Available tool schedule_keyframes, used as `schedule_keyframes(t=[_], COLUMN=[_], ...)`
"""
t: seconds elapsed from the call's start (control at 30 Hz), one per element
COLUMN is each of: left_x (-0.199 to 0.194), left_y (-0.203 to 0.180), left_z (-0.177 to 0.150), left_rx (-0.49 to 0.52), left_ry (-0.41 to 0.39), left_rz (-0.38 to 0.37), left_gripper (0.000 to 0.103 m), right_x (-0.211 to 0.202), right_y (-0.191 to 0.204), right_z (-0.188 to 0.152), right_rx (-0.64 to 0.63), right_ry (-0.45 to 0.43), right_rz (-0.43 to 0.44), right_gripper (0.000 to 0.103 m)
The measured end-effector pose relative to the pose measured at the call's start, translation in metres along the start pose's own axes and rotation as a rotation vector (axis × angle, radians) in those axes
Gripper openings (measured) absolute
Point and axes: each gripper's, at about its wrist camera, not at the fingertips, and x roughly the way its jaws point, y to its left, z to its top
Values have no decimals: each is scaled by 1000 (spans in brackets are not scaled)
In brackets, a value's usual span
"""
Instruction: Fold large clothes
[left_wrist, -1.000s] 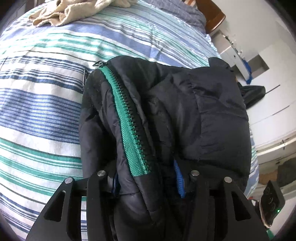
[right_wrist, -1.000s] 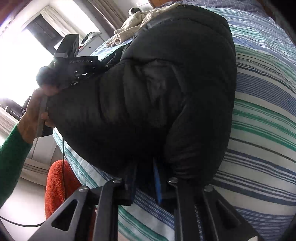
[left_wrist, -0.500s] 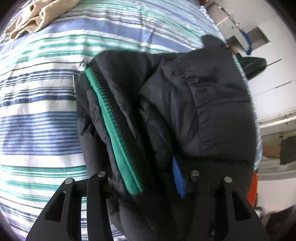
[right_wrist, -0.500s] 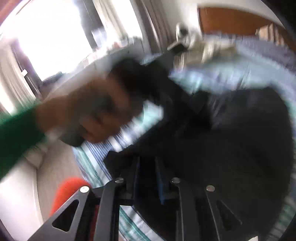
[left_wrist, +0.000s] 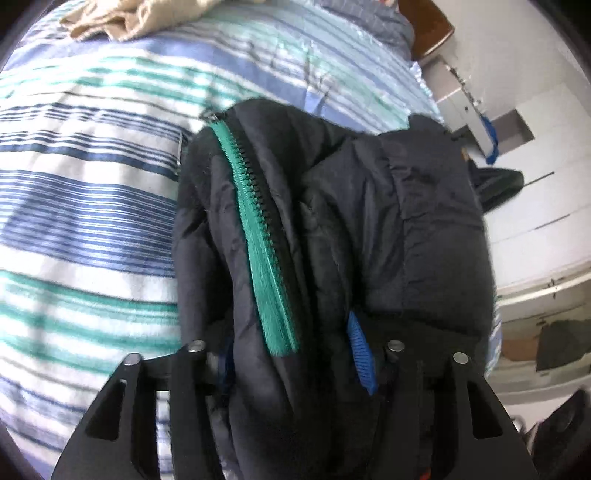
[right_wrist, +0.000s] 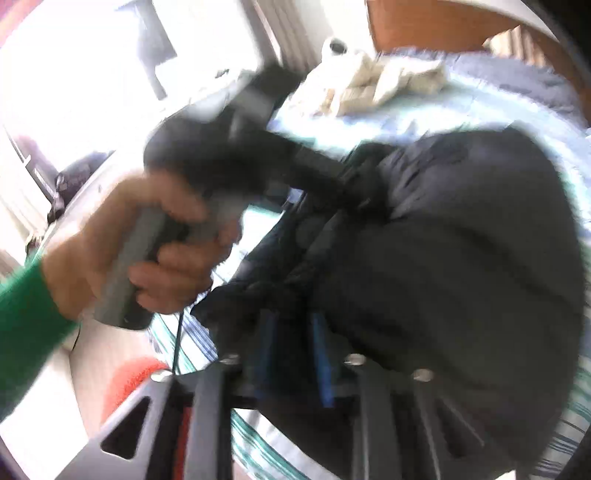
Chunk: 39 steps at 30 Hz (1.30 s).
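While bunched on the striped bedspread (left_wrist: 85, 206), black jacket (left_wrist: 369, 229) shows green zipper (left_wrist: 258, 236) | left gripper (left_wrist: 295, 354) clamps jacket | right gripper (right_wrist: 291, 354) clamps jacket, blurred

A black jacket (left_wrist: 369, 229) with a green zipper (left_wrist: 258, 236) lies on blue-, teal- and white-striped bedding (left_wrist: 88, 206).

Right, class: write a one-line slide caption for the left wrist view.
Left tongs clamp a bunched black jacket, green zip showing, over a striped bed.
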Motion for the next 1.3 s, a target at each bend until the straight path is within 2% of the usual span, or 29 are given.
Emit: schedule_keyframes(t=[0.07,0.1,0.17,0.2,0.27,0.4,0.53,0.63,0.77,0.87,0.93,0.97,1.1,1.13,1.2,1.3], left_x=[-23,-33,-49,-53,-50,-29,-14,-1,14,16,21,24,50,55,59,56], left_y=[3,9,30,44,71,111,121,109,85,72,57,49,7,5,9,9], left_z=[-8,-12,-20,-24,-28,-35,-32,-25,-8,0,12,20,33,35,38,33], left_rx=[0,-8,-48,-82,-150,-302,-325,-278,-157,-133,-100,-75,76,82,45,40], left_ry=[-45,-68,-118,-143,-140,-124,-159,-139,-66,-21,8,21,127,145,159,131], left_rz=[-70,-101,-127,-133,-168,-363,-543,-618,-591,-628,-624,-604,-403,-381,-390,-367], left_gripper=[70,75,93,94,95,95,97,99,102,102,102,102,103,103,103,102], right_x=[-15,-14,-3,10,25,39,43,40,45,44,48,48,53,53,53,42], right_y=[-11,-17,-28,-29,-19,-5,1,1,3,1,0,-1,-5,-6,-3,3], right_z=[7,10,11,10,-2,-7,-6,-6,-6,-5,-3,-3,0,0,1,-1], right_rx=[-24,-27,-9,-5,-32,-97,-70,-64,-69,-61,-59,-57,-37,-38,-53,-69], right_ry=[-38,-34,-3,29,45,62,74,82,87,91,92,92,97,99,93,66], right_rz=[-36,-38,-8,17,26,-11,12,19,12,16,10,7,-1,-2,-5,-11], right_gripper=[32,32,32,32,32,32,32,32,32,32,32,32,32,32,32,32])
